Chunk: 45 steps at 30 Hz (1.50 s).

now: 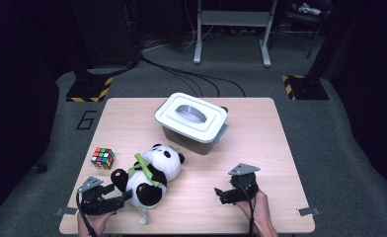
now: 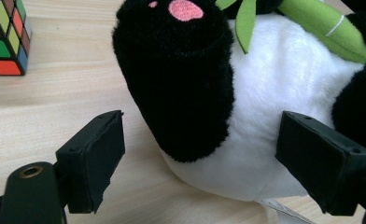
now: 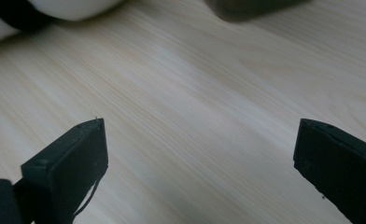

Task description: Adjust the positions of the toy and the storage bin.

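A plush panda (image 1: 152, 173) with a green bamboo stalk lies on its back on the wooden table (image 1: 265, 148), at the front left. My left gripper (image 1: 124, 197) lies low at the table's front left corner and points at the panda's lower end. In the left gripper view my left gripper (image 2: 204, 154) is open; the panda's black foot (image 2: 181, 93) and white belly (image 2: 274, 93) sit between the jaws, and the pads stand off from the plush. My right gripper (image 1: 221, 193) is at the front right, and in its own view my right gripper (image 3: 200, 163) stands open over bare wood.
A Rubik's cube (image 1: 103, 158) sits left of the panda, also at the top left as the cube (image 2: 6, 37). A grey storage box with a white handled lid (image 1: 191, 118) stands behind the panda, mid-table. Stands and cables are on the floor beyond.
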Tool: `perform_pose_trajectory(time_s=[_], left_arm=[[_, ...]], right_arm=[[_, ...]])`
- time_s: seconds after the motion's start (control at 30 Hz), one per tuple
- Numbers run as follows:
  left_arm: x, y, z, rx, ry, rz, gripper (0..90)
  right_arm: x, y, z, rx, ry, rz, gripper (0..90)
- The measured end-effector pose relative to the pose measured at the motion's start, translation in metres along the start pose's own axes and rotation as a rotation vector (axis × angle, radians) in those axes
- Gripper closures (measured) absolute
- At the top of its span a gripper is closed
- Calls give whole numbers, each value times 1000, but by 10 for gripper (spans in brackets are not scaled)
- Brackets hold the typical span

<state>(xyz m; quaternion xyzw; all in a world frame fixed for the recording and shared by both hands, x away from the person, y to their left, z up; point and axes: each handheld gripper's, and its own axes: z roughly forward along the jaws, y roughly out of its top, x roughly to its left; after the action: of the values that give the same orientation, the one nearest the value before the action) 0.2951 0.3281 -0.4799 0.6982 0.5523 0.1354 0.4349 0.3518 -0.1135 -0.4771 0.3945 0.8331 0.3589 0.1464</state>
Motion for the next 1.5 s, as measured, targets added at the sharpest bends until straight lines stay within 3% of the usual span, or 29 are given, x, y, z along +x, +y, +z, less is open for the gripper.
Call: perform_pose_trajectory(time_s=[0.1, 0.3, 0.37, 0.6, 0.67, 0.7, 0.73, 0.83, 1.13, 1.5], left_arm=[[-2, 0, -4, -9, 11, 11, 157], [-6, -3, -10, -16, 0, 9, 160], [-8, -5, -8, -33, 4, 4, 161], [-13, -8, -7, -26, -6, 8, 183], [-11, -9, -5, -19, -12, 8, 196], [-11, -10, -4, -16, -17, 11, 201], [-11, -11, -3, -11, -23, 10, 208], [-11, -12, 2, -5, -40, 16, 230], [-4, -7, 5, 1, -55, 31, 270], [7, 3, 8, 4, -61, 35, 288]], right_arm=[[15, 20, 8, -19, 54, -18, 29], [44, 62, 35, -15, 111, -102, 50], [47, 72, 46, -8, 126, -117, 59], [54, 106, 74, -12, 186, -142, 142], [55, 113, 82, 18, 197, -110, 209], [55, 116, 87, 30, 201, -122, 229], [56, 116, 90, 42, 214, -112, 246], [55, 116, 93, 21, 264, -106, 480], [65, 109, 94, -11, 233, -117, 823], [79, 99, 85, -34, 168, -101, 884]])
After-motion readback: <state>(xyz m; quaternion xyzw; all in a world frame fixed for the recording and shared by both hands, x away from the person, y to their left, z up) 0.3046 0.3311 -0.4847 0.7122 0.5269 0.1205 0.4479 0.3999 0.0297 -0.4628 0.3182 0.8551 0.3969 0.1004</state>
